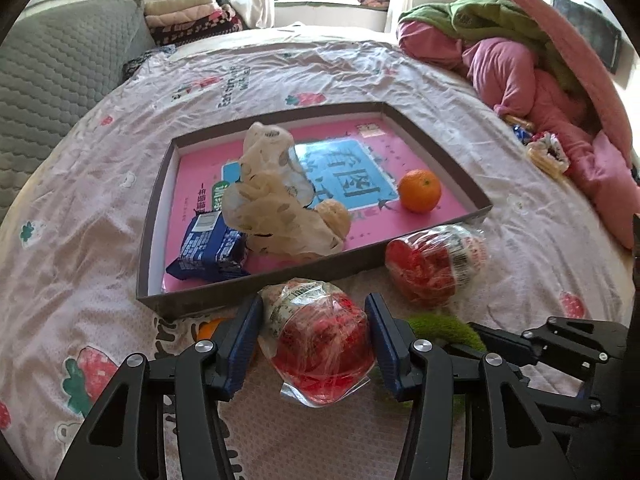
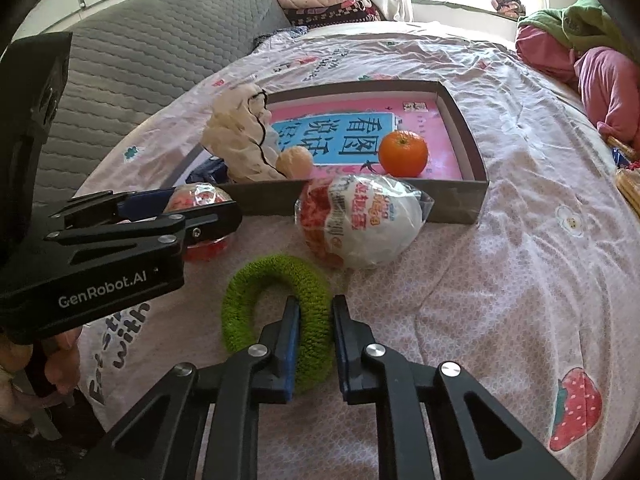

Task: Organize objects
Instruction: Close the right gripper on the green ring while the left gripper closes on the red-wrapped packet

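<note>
on the bed (image 1: 500,216), just in front of the shallow box (image 1: 276,298), both grippers have hold of something to tidy away.
largest first: the box holds a bag, a blue packet and an orange. left gripper (image 1: 316,340) is closed around a wrapped red egg (image 1: 320,344); lift it clear of the near wall before lowering. right gripper (image 2: 314,340) pinches one side of the green ring (image 2: 276,304), narrow gap. a second orange under the left fingers is mostly hidden.

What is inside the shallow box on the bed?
Inside the shallow box lie a pink book, an orange, a crumpled beige plastic bag, a blue snack packet and a peeled orange. What the bag covers cannot be seen.
</note>
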The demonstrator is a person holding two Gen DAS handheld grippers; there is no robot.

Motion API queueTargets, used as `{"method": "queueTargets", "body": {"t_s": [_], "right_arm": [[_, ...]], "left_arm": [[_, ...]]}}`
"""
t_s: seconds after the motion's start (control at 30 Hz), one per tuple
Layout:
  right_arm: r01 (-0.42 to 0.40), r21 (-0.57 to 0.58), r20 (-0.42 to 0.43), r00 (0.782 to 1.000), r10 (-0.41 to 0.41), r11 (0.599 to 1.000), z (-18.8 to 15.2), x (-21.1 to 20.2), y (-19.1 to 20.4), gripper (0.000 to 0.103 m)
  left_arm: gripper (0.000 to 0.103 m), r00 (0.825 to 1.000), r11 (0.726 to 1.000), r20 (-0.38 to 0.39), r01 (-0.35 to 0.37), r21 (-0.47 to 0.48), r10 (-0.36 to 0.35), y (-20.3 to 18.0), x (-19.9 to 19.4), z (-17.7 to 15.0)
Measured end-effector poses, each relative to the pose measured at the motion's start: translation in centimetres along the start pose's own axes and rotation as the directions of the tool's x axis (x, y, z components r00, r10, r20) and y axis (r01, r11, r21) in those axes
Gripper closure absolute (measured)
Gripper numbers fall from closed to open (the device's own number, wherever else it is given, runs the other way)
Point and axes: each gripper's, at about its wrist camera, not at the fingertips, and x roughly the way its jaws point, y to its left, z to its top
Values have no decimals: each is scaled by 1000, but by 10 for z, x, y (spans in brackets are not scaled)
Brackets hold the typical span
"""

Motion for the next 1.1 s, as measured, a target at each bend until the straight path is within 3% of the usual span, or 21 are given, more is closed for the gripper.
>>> {"method": "queueTargets", "body": {"t_s": [1.1], "right_arm": [[59,-32,123,991,-55,998,11,-43,26,87]], "left_arm": [[49,993,999,112,48,-23,-45,6,-66,-1]]}}
